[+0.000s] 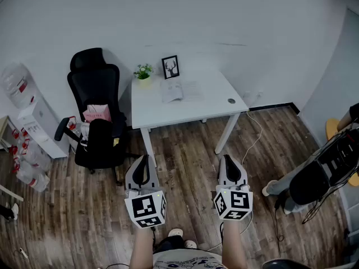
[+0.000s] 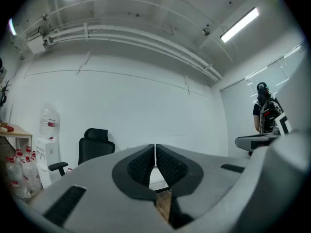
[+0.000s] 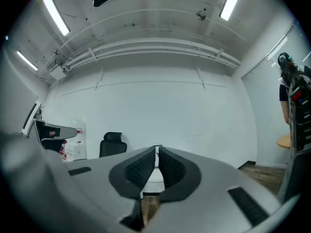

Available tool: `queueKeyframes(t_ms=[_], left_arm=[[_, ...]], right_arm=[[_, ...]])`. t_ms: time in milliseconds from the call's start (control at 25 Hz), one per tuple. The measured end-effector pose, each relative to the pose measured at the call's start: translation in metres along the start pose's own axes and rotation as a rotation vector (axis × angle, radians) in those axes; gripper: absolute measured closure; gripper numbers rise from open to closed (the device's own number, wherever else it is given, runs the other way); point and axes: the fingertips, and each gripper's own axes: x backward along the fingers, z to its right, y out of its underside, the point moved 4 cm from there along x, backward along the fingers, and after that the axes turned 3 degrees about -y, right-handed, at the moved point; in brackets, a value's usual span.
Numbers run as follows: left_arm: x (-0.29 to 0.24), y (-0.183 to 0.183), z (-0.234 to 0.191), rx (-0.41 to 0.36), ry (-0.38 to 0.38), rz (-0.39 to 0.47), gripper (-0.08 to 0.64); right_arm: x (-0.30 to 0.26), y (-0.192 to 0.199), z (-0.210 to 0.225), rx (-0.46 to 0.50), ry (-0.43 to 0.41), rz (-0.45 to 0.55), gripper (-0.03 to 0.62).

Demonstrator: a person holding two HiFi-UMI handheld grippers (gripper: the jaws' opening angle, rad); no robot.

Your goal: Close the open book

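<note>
By the left wall a water dispenser (image 1: 22, 102) runs off the picture's edge, with a black office chair (image 1: 95, 86) beside it. Only the head view shows the open book (image 1: 180, 90). It lies flat near the tabletop's (image 1: 168, 114) back edge, just beside a potted plant (image 1: 144, 72) and a picture frame (image 1: 170, 66), its print too small to read. The left gripper (image 1: 141, 160) and right gripper (image 1: 230, 161) hang over the floor short of the table, jaws pressed together on nothing. A person (image 1: 314, 178) at the far right is half cut off.
</note>
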Motion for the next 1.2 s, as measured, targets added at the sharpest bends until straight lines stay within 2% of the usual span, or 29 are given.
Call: queueKeyframes(t_ms=[120,800,1200], left_arm=[[0.007,-0.004,-0.002,0.003,0.002,-0.003,0.532],[-0.052,0.019,-0.024,0.015,0.027,-0.031,0.532],[-0.096,0.031,-0.026,0.029,0.038,-0.062,0.532]], right_arm=[[0.007,-0.004,-0.005,0.001,-0.002,-0.002,0.554],[-0.052,0.013,-0.009,0.009,0.0,0.003,0.552],[-0.085,0.022,0.012,0.01,0.032,-0.031,0.552]])
